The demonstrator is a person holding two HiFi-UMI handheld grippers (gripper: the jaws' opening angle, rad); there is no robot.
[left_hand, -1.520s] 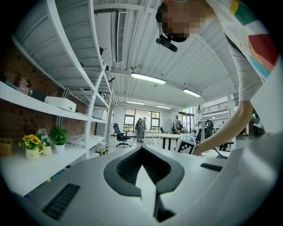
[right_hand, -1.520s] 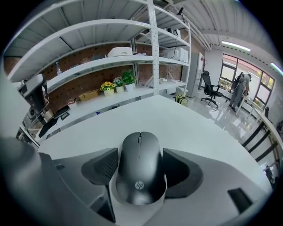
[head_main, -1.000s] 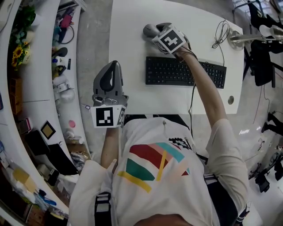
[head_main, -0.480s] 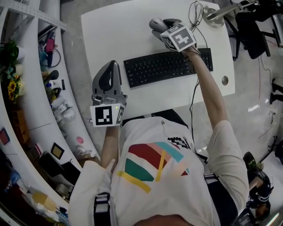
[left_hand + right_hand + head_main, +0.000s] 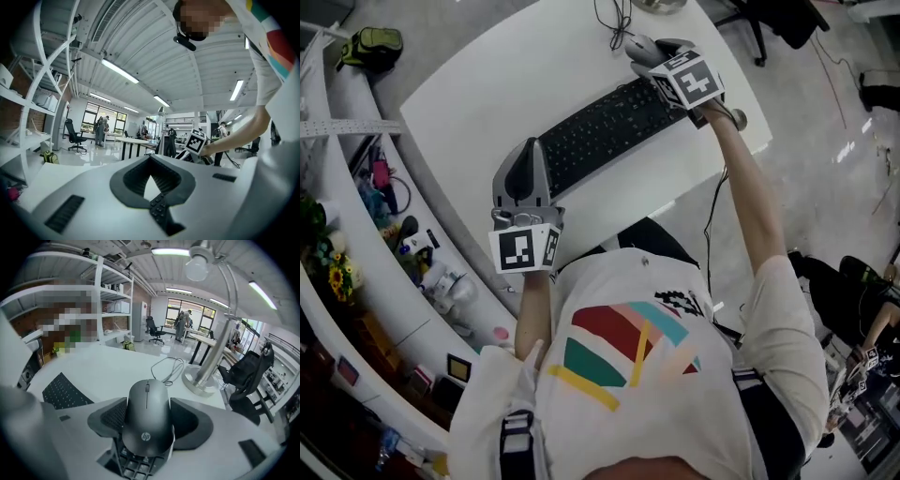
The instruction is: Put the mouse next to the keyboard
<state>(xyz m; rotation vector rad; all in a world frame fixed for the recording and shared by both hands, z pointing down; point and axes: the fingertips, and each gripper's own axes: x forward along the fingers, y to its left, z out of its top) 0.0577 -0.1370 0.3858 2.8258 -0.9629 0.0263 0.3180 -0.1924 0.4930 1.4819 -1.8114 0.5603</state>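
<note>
The left gripper (image 5: pixel 151 164), tongs pressed together on nothing, faces the right gripper's marker cube (image 5: pixel 197 140).

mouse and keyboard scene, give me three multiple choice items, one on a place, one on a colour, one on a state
1. Where is the mouse?
A. on the keyboard
B. in the left tongs
C. in the right tongs

2. What colour is the keyboard?
A. white
B. black
C. red

3. How do the left tongs stand?
A. shut, holding nothing
B. shut on the mouse
C. shut on the keyboard

Answers:
1 C: the right gripper view shows the mouse clamped between the two pads.
2 B: the head view shows black keys and a black frame.
3 A: the left gripper view shows the pad tips meeting with nothing between them.
</note>
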